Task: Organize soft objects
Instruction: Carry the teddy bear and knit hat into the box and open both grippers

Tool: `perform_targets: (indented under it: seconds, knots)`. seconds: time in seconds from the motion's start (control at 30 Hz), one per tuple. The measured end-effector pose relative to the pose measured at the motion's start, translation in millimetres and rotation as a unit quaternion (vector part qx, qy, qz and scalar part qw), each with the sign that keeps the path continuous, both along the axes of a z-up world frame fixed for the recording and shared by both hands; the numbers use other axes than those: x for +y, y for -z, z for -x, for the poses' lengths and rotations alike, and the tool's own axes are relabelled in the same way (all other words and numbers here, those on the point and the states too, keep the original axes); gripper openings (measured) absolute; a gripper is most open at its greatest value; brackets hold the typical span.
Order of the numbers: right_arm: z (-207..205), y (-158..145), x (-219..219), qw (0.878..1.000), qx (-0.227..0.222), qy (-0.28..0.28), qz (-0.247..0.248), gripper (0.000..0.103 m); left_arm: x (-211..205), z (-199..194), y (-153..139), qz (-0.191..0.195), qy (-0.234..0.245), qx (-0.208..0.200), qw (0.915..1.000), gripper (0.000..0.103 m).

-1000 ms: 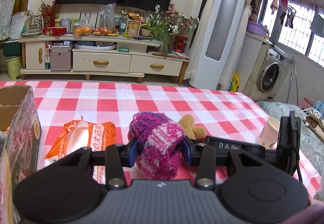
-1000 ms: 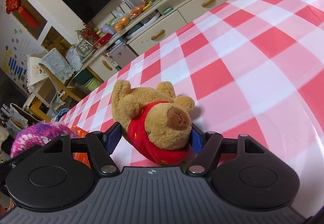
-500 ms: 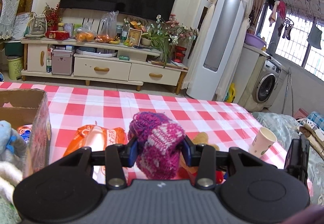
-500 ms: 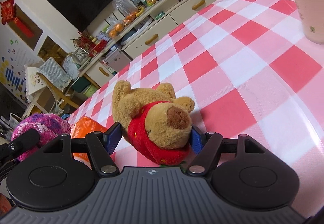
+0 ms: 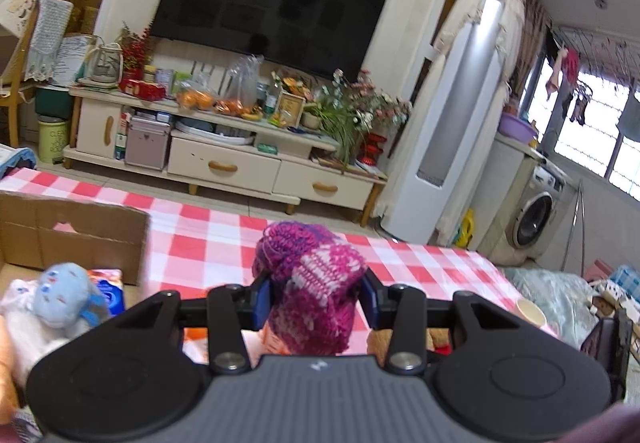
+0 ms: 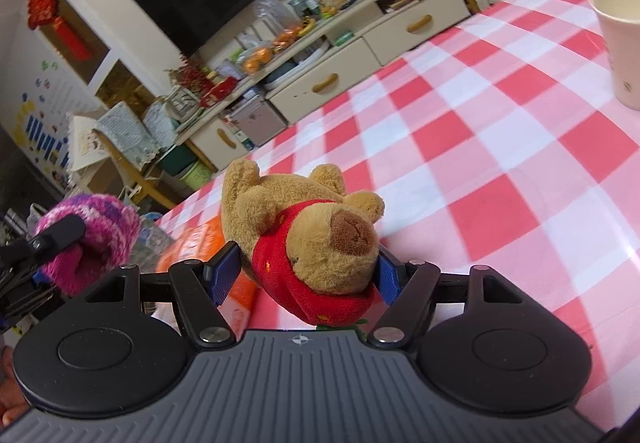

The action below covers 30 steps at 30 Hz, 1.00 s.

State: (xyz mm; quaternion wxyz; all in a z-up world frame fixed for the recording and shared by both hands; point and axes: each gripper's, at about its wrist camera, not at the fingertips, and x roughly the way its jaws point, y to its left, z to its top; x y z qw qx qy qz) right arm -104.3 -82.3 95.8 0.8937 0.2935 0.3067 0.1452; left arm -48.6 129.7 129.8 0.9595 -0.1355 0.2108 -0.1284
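My left gripper (image 5: 316, 297) is shut on a pink and purple knitted item (image 5: 314, 283), held above the red-checked table (image 5: 200, 243). A cardboard box (image 5: 72, 235) stands to its left, with a blue plush toy (image 5: 64, 293) and a white soft thing inside. My right gripper (image 6: 306, 275) is shut on a brown teddy bear in a red shirt (image 6: 316, 239), lifted off the tablecloth (image 6: 500, 163). From the right wrist view the knitted item (image 6: 92, 239) and the left gripper's finger (image 6: 56, 237) appear at the far left.
An orange snack packet (image 6: 200, 243) lies on the table under the bear. A paper cup (image 6: 622, 43) stands at the right of the table; the left wrist view has that cup (image 5: 530, 313) near the table's edge. A TV cabinet (image 5: 224, 147) stands beyond the table.
My left gripper has risen and swung left with the knitted item, bringing the box's inside into view. My right gripper has lifted slightly with the bear; the cup has entered its view.
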Motion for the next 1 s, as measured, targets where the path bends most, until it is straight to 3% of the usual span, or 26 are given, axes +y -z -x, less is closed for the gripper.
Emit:
perform_targets:
  seconds: [0.3, 0.57, 0.73, 1.0]
  knots:
    - [-17, -18, 32, 0.998, -0.038, -0.05, 0.02, 0.086, 39, 6, -10, 0.017, -0.057, -0.022, 0.998, 0.043]
    - [-45, -43, 74, 0.99, -0.082, -0.109, 0.022, 0.086, 80, 3, -13, 0.026, -0.132, -0.027, 0.9906, 0.043]
    - [-62, -54, 97, 0.984, -0.105, -0.142, 0.027, 0.086, 107, -4, -9, 0.037, -0.181, -0.016, 0.9827, 0.043]
    - [-88, -53, 132, 0.973, -0.117, -0.189, 0.053, 0.086, 137, -19, 3, 0.037, -0.22, 0.017, 0.9746, 0.043]
